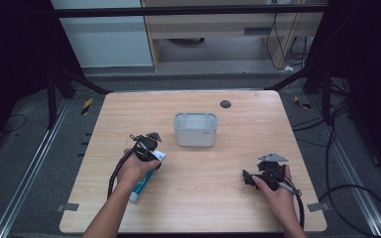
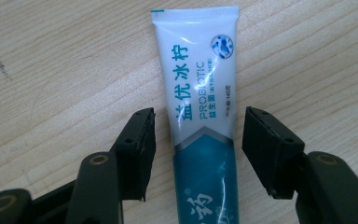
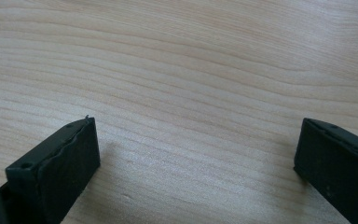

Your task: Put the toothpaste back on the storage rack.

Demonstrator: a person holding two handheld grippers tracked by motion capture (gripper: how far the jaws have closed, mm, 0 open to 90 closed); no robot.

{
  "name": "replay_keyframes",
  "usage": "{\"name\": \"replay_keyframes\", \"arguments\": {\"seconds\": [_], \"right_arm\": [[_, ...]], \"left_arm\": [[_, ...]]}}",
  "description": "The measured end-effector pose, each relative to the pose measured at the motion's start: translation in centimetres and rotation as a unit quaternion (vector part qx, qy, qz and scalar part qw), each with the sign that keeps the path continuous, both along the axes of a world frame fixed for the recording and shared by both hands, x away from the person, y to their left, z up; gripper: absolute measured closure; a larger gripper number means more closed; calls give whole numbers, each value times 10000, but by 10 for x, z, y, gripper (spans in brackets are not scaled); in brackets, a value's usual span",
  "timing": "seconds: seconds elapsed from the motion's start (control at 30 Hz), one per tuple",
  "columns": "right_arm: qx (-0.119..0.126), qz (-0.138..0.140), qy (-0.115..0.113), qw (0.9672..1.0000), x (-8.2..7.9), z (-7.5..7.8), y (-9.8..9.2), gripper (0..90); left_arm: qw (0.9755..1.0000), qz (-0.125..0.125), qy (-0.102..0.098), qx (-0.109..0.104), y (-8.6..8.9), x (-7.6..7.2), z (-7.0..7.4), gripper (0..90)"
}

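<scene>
Between the 2 black jaws of the left gripper (image 2: 198, 140) lies a toothpaste tube (image 2: 200, 112), flat on the wooden table (image 2: 51, 70). The jaws stand partly open, 1 on each side of the tube, and a narrow strip of bare wood shows between each pad and the tube's edge, so neither pad presses on it. The tube's crimped white end points away from the gripper, and its teal lower part runs back between the jaws toward the gripper body. From the high view, the left gripper (image 1: 151, 148) sits over the upper end of the tube (image 1: 144, 181), whose remaining length extends back beside the person's left hand (image 1: 134, 171) toward the near table edge. Ahead of this gripper and slightly to its right stands a grey rectangular container (image 1: 195, 129), apart from the tube. The right gripper (image 1: 250, 178) rests low over the table (image 1: 203, 198) in the person's right hand (image 1: 278, 191), well apart from the tube and the container. Its 2 jaws (image 3: 196, 163) stand wide apart, with bare wood between them and no object in their grasp.
</scene>
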State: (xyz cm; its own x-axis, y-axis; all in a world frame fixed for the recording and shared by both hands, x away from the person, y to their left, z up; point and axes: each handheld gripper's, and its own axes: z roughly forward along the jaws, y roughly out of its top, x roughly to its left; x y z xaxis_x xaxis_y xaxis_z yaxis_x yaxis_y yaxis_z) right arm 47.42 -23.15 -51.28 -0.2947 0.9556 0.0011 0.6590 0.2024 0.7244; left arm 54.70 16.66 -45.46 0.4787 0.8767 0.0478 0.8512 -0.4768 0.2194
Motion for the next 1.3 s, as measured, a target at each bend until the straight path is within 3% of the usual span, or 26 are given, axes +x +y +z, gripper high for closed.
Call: {"name": "replay_keyframes", "arguments": {"seconds": [0.67,0.93,1.3], "right_arm": [[-14,37,-1,10000,0,0,0,3],[-14,37,-2,10000,0,0,0,3],[-18,39,-4,10000,0,0,0,3]], "left_arm": [[10000,1,34,-68,0,0,-6,543],[9999,-92,13,62,-3,-1,-6,577],[9993,-300,-134,179,-7,-4,-2,691]]}}
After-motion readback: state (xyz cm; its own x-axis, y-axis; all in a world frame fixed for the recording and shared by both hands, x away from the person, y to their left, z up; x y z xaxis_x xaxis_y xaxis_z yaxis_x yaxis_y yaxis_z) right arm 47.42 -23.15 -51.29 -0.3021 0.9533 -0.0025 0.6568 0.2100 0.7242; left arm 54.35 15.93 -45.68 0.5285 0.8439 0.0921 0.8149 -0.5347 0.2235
